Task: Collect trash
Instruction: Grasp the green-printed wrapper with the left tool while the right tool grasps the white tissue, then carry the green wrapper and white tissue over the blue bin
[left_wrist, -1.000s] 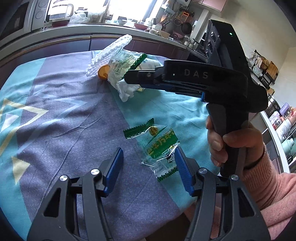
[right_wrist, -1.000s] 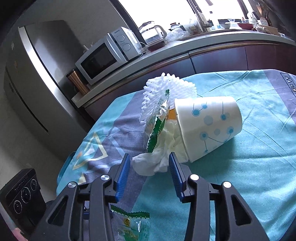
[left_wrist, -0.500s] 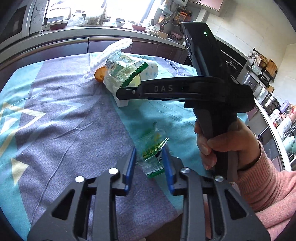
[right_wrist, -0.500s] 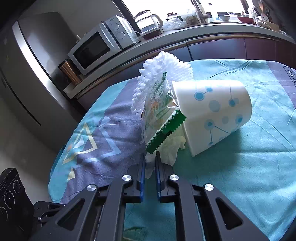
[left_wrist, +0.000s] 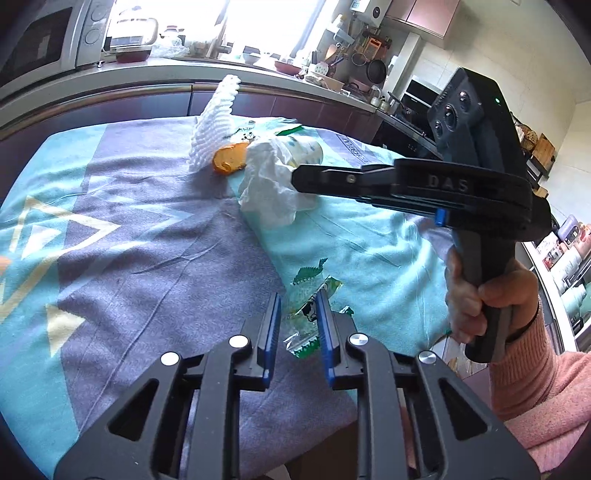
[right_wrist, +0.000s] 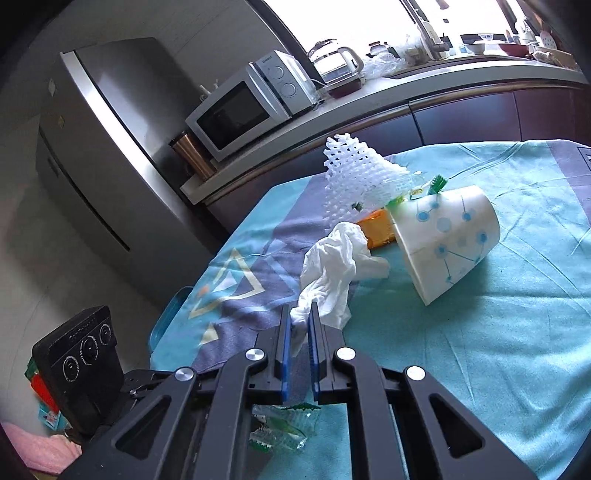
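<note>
My left gripper (left_wrist: 298, 301) is shut on a green and clear plastic wrapper (left_wrist: 312, 306), which also shows under my right gripper in the right wrist view (right_wrist: 282, 430). My right gripper (right_wrist: 297, 321) is shut on a crumpled white tissue (right_wrist: 332, 273) and has it pulled out of a tipped white paper cup (right_wrist: 448, 247) with blue dots. In the left wrist view the right gripper (left_wrist: 295, 177) holds the tissue (left_wrist: 273, 192) above the cloth. An orange peel (left_wrist: 229, 158), a white foam net (left_wrist: 216, 122) and a green wrapper (right_wrist: 434, 184) lie at the cup's mouth.
The table (left_wrist: 147, 236) wears a teal and purple cloth. A kitchen counter (left_wrist: 147, 74) with a microwave (right_wrist: 251, 107) and kettle (right_wrist: 334, 62) runs behind it. A grey fridge (right_wrist: 103, 155) stands at the left. The table's front edge is close under my left gripper.
My right gripper has drawn the tissue back out of the cup, and the green wrapper and net have dropped back beside the cup. My left gripper stays shut on the wrapper and has lifted slightly.
</note>
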